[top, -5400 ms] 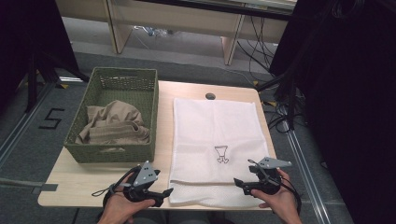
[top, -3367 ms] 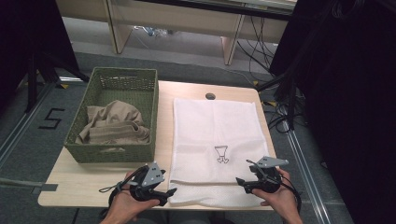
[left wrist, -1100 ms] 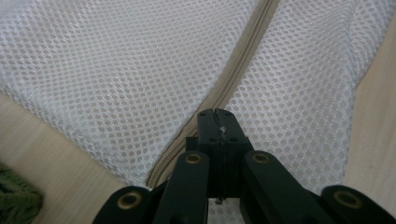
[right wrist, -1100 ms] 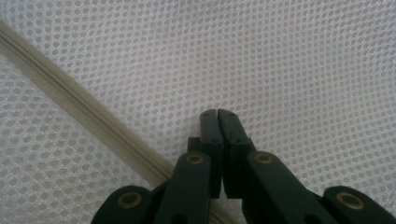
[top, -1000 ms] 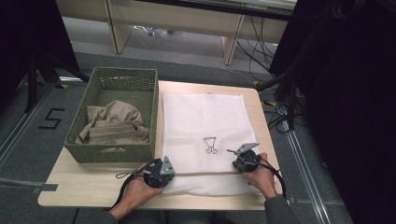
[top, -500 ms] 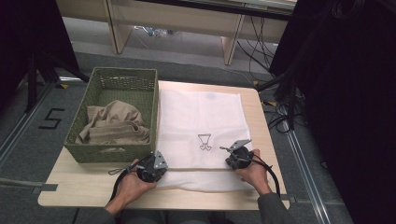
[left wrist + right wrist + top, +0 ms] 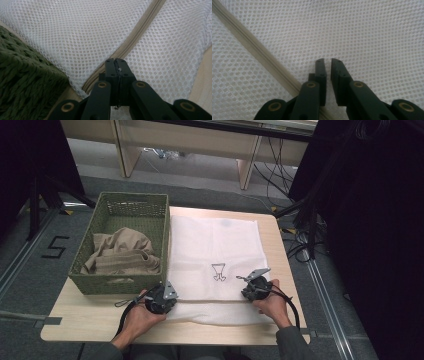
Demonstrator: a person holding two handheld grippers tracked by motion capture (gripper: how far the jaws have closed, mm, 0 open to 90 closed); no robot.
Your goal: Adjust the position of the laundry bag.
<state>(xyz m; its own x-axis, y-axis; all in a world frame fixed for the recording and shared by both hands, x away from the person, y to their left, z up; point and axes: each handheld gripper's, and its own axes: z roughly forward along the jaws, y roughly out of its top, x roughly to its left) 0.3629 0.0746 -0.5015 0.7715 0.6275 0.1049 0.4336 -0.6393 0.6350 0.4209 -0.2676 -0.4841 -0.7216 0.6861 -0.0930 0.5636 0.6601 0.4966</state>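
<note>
- The white mesh laundry bag lies flat on the desk, just beside the green woven basket, and its near part is folded up over itself.
- My guess is that the bag is very light, soft and floppy. It will sag and slide if it is held in just one spot, so two holds well apart work best.
- The best place to grab looks like the folded edge by the beige zipper, where the cloth is thicker and less slippery than the thin mesh.
- The high view shows the whole bag, the little black drawing in its middle, and the tan cloth piled inside the basket.
- The left tool view shows the tiny holes of the mesh and the zipper running away from the basket's rough green wall.
- The left tool sits at the bag corner nearest the basket, its jaws pressed together with a bit of mesh seeming to be pinched in the seam.
- The right tool rests on the bag's side far from the basket. Its jaws have just been opening, and now stand a narrow crack apart with nothing between them.
</note>
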